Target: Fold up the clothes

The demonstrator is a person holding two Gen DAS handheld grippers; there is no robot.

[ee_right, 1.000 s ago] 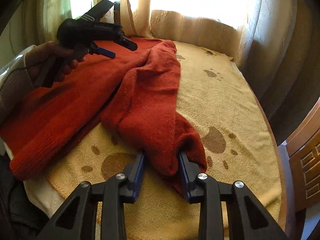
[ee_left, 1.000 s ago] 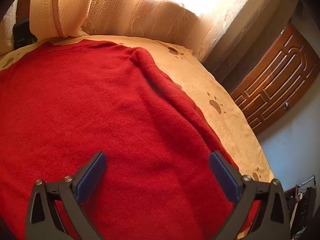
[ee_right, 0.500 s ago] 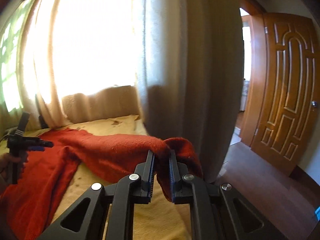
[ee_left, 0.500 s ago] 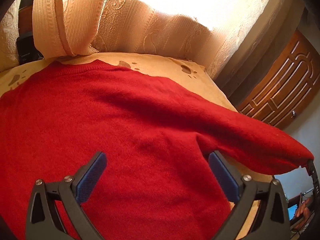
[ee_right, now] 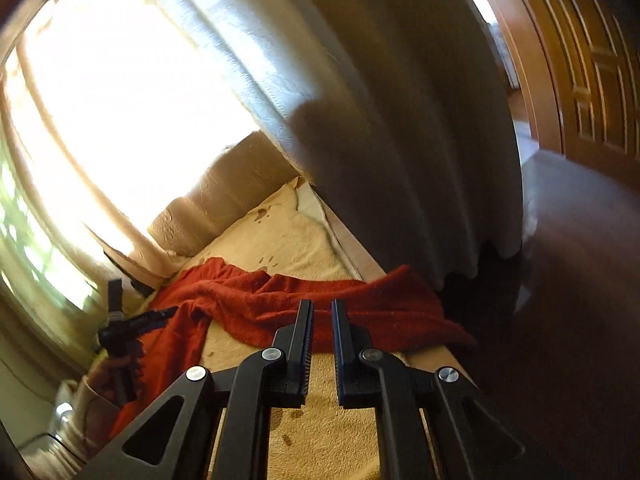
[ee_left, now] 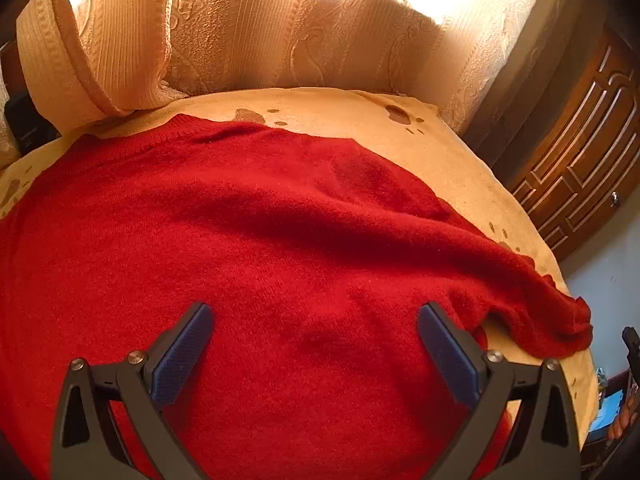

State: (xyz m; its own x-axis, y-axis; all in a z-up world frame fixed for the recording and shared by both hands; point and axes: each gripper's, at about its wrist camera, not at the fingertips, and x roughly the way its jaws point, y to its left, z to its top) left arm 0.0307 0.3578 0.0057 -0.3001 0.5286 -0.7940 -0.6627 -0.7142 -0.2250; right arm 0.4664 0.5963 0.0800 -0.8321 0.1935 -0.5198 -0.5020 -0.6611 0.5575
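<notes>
A red knit sweater [ee_left: 248, 248] lies spread on a beige paw-print blanket [ee_left: 460, 160]. Its right sleeve [ee_left: 520, 280] stretches out to the blanket's right edge. My left gripper [ee_left: 312, 340] is open and empty, hovering over the sweater's body. In the right wrist view the sleeve [ee_right: 380, 312] lies flat across the blanket's edge. My right gripper [ee_right: 321, 320] hangs just in front of the sleeve, its jaws slightly apart with nothing between them. The left gripper [ee_right: 132, 328] shows at the far left there.
Cream curtains [ee_left: 280, 40] hang behind the bed, with a bright window behind. A grey curtain [ee_right: 400, 140] hangs at the bed's right edge. A wooden door [ee_left: 580, 152] stands to the right, over dark floor [ee_right: 560, 320].
My right gripper pulled the sleeve out to the right, let it go and drew back. The sleeve now lies flat at the blanket's edge. The left gripper stayed open over the body.
</notes>
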